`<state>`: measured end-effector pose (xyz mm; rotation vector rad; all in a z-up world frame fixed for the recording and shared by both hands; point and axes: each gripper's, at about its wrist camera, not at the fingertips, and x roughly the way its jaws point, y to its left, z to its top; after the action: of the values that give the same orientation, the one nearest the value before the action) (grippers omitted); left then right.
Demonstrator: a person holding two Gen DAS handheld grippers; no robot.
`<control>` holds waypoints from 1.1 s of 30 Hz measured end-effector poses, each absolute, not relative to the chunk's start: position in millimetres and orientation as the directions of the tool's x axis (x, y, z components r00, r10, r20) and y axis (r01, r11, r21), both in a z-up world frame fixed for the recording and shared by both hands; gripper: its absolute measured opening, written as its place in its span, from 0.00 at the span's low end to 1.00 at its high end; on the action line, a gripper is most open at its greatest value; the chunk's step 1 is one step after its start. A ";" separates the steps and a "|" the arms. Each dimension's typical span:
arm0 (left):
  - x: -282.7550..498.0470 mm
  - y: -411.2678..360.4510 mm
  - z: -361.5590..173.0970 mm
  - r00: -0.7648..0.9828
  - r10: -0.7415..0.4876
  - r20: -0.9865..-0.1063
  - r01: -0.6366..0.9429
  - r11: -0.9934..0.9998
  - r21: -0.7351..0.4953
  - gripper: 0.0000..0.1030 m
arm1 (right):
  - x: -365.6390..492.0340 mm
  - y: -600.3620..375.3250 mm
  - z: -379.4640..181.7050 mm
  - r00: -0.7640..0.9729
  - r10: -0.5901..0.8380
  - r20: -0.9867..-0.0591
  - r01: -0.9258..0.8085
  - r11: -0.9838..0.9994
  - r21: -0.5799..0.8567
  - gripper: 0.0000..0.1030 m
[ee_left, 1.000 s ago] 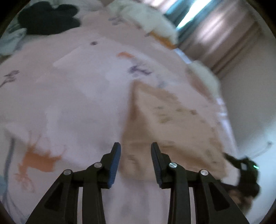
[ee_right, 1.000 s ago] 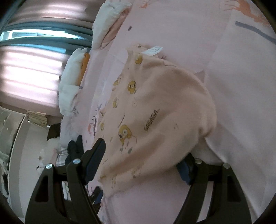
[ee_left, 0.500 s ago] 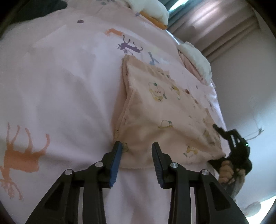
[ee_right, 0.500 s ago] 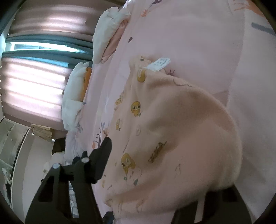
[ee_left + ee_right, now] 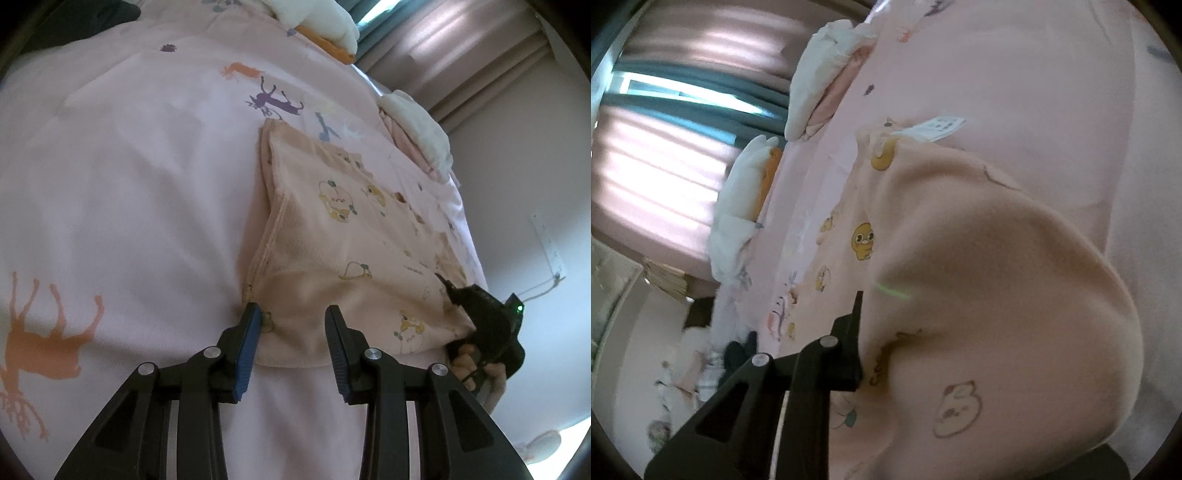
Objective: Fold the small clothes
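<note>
The garment (image 5: 354,254) is a small peach-coloured fleece piece printed with yellow duck figures and short lettering; a stitched hem runs along its left edge, and a white care label (image 5: 934,128) lies at its far end in the right wrist view. It lies folded on the bed (image 5: 129,184), right of centre in the left wrist view, with its near edge facing the camera. The left hand-held gripper (image 5: 291,325) stands partly spread, its 2 blue-padded fingers (image 5: 248,339) straddling the near left corner of the garment; the pads do not press on the cloth. The right hand-held gripper (image 5: 448,295) has just been closing and is now pinched on the near right corner of the garment, with cloth bunched up over it; in the right wrist view 1 black finger (image 5: 849,347) shows and the other is hidden under the raised fabric. A hand (image 5: 476,365) grips its handle. The bed carries a pale pink sheet printed with orange and purple deer figures. White folded items (image 5: 417,125) lie along the far edge of the bed, and a dark item (image 5: 74,22) sits at the upper left. Pink curtains (image 5: 665,155) cover a bright window, and a plain wall (image 5: 524,177) stands to the right.
</note>
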<state>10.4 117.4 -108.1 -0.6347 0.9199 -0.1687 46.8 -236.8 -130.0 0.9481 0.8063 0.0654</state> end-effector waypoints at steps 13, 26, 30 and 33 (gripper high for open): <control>13.9 120.9 -109.3 0.610 -0.400 -0.684 -0.131 0.801 -0.585 0.35 | 43.4 -233.4 -128.3 0.735 0.328 -0.594 0.255 0.678 0.689 0.09; 17.7 119.3 -107.9 0.611 -0.373 -0.699 -0.125 0.826 -0.550 0.35 | 43.2 -233.1 -127.8 0.739 0.315 -0.596 0.248 0.696 0.674 0.10; 17.3 117.2 -107.8 0.614 -0.362 -0.702 -0.119 0.836 -0.536 0.35 | 43.5 -232.1 -127.7 0.741 0.317 -0.592 0.243 0.696 0.676 0.10; 17.2 117.2 -108.1 0.615 -0.363 -0.700 -0.119 0.835 -0.538 0.35 | 43.7 -228.6 -124.9 0.738 0.302 -0.604 0.245 0.713 0.657 0.10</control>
<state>17.2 117.2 -108.1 -0.5857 0.9100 -0.1507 43.7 -228.6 -124.9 0.7968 0.7616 0.0351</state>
